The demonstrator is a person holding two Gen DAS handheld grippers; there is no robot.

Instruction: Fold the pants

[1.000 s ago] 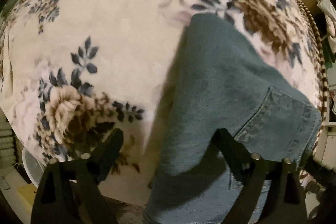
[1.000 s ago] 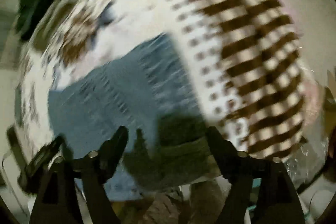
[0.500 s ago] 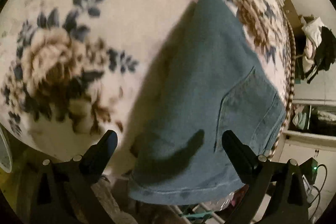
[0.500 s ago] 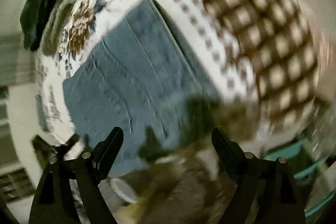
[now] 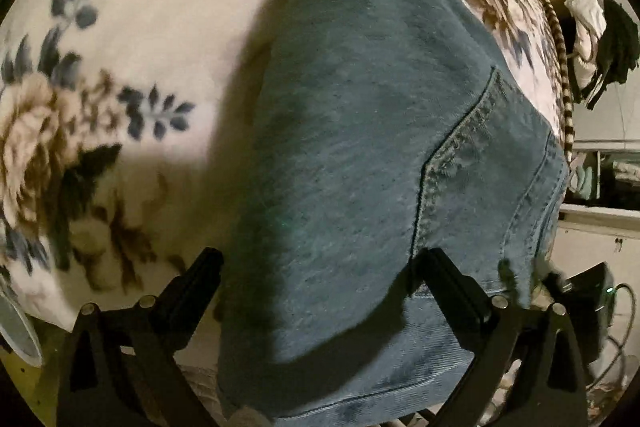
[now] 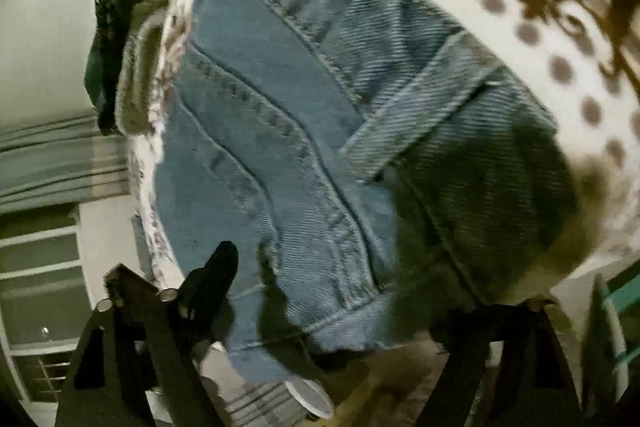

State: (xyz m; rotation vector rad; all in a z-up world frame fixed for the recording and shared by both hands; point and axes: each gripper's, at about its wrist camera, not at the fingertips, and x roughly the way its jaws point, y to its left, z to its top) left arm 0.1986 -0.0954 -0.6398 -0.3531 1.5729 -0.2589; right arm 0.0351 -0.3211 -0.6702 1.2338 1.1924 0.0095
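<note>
Left wrist view: the pants, blue denim, are laid on a floral blanket, with a back pocket seen at right. The left gripper is held over the near denim edge with its jaws spread wide; nothing is pinched.

Right wrist view: the pants are seen close, with seams and a belt loop visible. The right gripper is shown with jaws spread wide above the denim; only its left finger is clearly seen, and no fabric is gripped.

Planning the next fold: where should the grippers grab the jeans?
Probably the near hem edge of the jeans, which overhangs the floral blanket. Come from the near side, one finger under, left gripper and right gripper at opposite corners.
</note>
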